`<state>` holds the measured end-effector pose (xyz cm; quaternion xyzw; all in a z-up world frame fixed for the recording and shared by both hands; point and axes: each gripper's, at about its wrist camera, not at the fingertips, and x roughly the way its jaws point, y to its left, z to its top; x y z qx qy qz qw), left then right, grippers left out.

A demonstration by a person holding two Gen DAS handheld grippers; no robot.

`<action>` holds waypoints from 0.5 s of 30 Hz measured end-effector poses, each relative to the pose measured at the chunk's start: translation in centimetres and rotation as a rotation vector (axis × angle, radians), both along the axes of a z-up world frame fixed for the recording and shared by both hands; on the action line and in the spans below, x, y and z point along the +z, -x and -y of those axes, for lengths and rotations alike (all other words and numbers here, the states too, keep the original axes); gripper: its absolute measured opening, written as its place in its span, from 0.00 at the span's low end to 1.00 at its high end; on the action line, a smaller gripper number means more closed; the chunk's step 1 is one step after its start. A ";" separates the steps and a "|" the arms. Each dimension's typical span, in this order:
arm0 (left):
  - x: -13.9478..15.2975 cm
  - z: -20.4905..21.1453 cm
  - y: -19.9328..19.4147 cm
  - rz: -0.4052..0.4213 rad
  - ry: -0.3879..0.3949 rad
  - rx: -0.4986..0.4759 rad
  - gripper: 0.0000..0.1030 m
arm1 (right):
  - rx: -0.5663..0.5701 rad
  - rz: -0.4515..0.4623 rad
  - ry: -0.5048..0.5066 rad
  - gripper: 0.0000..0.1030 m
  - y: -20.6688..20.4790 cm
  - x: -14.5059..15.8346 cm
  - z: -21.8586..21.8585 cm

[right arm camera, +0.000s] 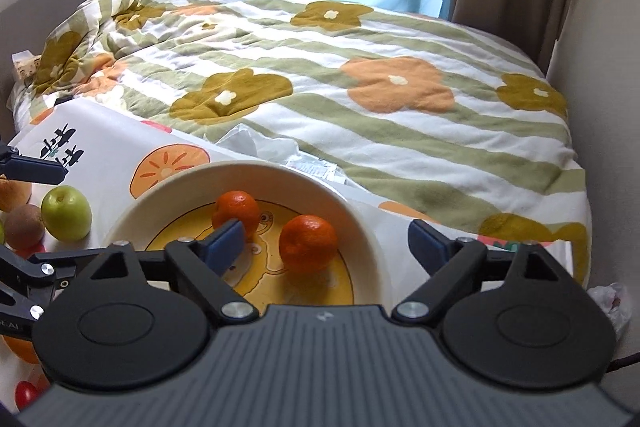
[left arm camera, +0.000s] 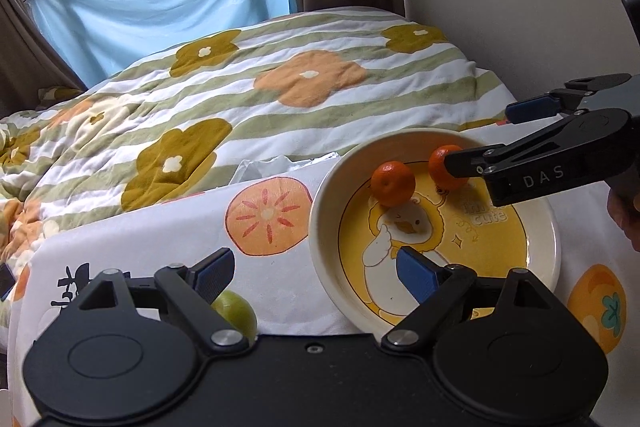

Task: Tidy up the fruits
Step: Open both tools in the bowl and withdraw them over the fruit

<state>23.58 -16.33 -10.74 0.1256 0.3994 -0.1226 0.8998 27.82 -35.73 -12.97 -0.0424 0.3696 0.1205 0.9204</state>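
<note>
The right gripper (right arm camera: 326, 249) hung over the near side of the plate (right arm camera: 372, 239), its jaws spread wide and holding nothing. One blue pad (right arm camera: 226, 241) sat just in front of the farther mandarin (right arm camera: 236, 213), while the other pad was out past the plate's rim above the cloth (right arm camera: 108, 135). The nearer mandarin (right arm camera: 308, 243) lay between the two fingers, touched by neither as far as the right wrist view showed.

The left gripper (left arm camera: 316, 273) was likewise wide open and empty, poised low over the plate's (left arm camera: 320, 227) near edge, one finger above the cloth (left arm camera: 280, 291) and the other over the plate's yellow duck picture. A green fruit (left arm camera: 240, 311) lay on the cloth under its outer finger.

Both mandarins were small, bright orange and unpeeled, resting apart from each other on the far part of the cream-rimmed plate. Off to the right gripper's left, a green apple (right arm camera: 66, 213) and a brown kiwi (right arm camera: 24, 227) sat touching on the cloth.
</note>
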 end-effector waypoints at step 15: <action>4.4 -0.8 4.3 0.096 0.021 0.048 0.88 | -0.083 0.006 -0.106 1.00 4.3 4.4 1.3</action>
